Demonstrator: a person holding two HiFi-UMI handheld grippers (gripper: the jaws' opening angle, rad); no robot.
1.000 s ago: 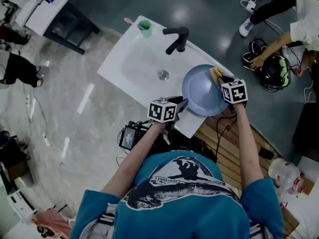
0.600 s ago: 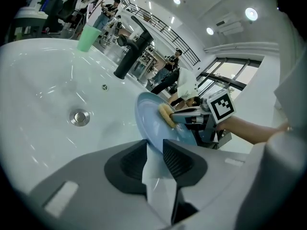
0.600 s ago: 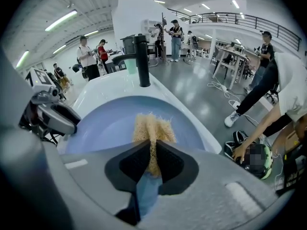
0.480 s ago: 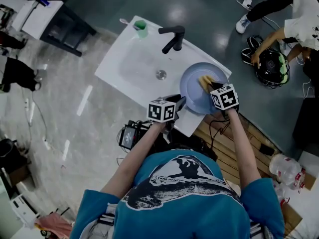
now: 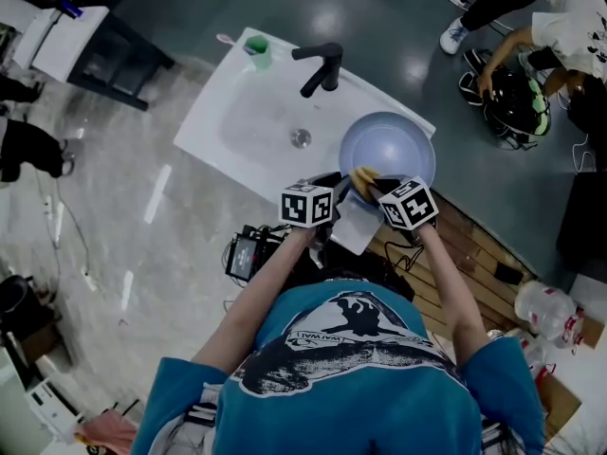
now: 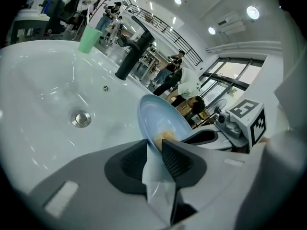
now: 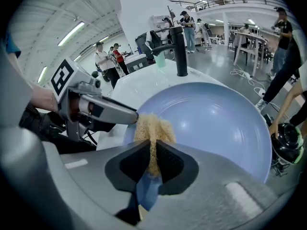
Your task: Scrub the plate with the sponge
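Note:
A pale blue plate [image 5: 391,148] stands tilted over the right end of the white sink [image 5: 237,112]. My left gripper [image 5: 334,189] grips its near rim; the jaws have just been closing, and the thin edge of the plate [image 6: 160,116] sits pinched between the pads. My right gripper [image 5: 370,184] is shut on a yellow sponge [image 5: 362,176]. In the right gripper view the sponge [image 7: 152,127] presses on the plate [image 7: 216,123] at its near left rim, right beside the tip of the left gripper [image 7: 128,115].
A black faucet [image 5: 320,68] and a green cup [image 5: 255,50] stand at the back of the sink, with a drain [image 5: 301,138] in the basin. A wooden pallet [image 5: 474,245] lies to the right. A person crouches by a helmet [image 5: 517,112] at the upper right.
My right gripper has drawn the sponge across the plate from its far right side to the near left rim, close to the left gripper. The left gripper has stayed on the rim.

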